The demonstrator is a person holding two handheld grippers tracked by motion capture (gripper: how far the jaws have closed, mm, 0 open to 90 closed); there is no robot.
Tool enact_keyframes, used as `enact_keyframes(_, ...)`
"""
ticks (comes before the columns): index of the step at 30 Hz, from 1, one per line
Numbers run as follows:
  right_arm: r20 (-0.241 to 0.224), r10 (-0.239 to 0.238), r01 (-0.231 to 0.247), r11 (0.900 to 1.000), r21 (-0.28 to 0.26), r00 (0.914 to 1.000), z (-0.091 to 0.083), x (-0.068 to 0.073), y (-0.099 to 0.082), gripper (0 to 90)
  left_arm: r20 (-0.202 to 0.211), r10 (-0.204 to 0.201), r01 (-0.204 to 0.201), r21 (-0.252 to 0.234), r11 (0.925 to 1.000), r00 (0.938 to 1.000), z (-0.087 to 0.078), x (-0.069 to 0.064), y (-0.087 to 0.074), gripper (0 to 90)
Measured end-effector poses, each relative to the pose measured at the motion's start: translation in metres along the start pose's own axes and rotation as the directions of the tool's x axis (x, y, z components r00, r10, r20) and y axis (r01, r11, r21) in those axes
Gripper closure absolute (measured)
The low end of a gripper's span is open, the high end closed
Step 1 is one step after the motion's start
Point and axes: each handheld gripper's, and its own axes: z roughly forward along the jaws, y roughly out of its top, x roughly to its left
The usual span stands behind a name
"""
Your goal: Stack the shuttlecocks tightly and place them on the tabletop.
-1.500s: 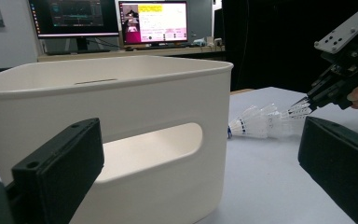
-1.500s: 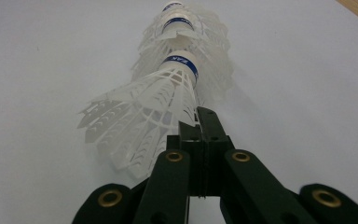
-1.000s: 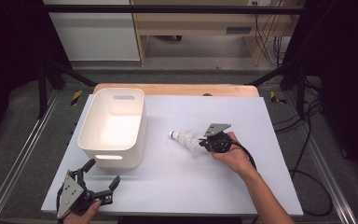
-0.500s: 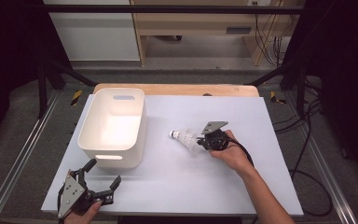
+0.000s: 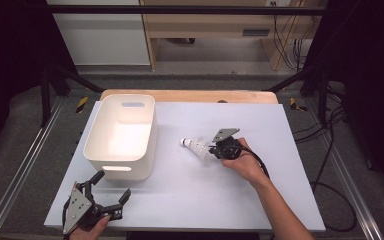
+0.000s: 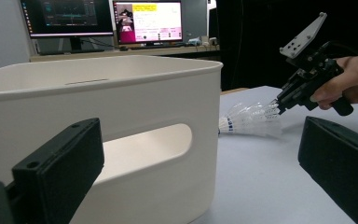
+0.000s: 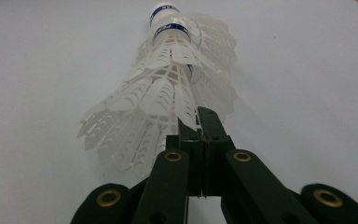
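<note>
While the white bin point(image 5: 122, 134) seems empty, right gripper point(image 5: 213, 149) pinches shuttlecocks point(image 5: 196, 146); left gripper point(image 5: 111, 192) gapes.

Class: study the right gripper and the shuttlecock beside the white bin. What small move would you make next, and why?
Probably lift a little and carry toward the white bin. The right gripper is shut on the feather skirt of the shuttlecock, cork pointing at the bin, which sits open just to its left. The left gripper waits open near the bin's front corner.
</note>
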Motion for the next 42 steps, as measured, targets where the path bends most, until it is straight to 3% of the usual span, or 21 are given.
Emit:
enact_keyframes(9,0.011,0.009,-0.009,0.9999,0.011,0.9999,0.005,0.002,0.002,86.1,0.0,0.0,0.0,-0.002,1.0,1.0,0.0,0.0,0.0,0.3)
enact_keyframes(23,0.04,0.05,-0.051,0.9985,0.018,0.9979,0.001,0.001,0.001,69.1,0.0,0.002,-0.002,-0.001,1.0,1.0,-0.001,0.0,0.0,0.3)
enact_keyframes(35,0.054,0.072,-0.073,0.9971,0.023,0.996,-0.008,0.002,0.001,58.8,-0.001,0.005,-0.005,-0.001,1.0,1.0,-0.001,0.001,0.0,0.3)
enact_keyframes(42,0.063,0.103,-0.104,0.9945,0.011,0.9927,-0.024,0.003,-0.003,50.7,-0.003,0.008,-0.008,0.001,1.0,1.0,-0.002,0.001,0.0,0.3)
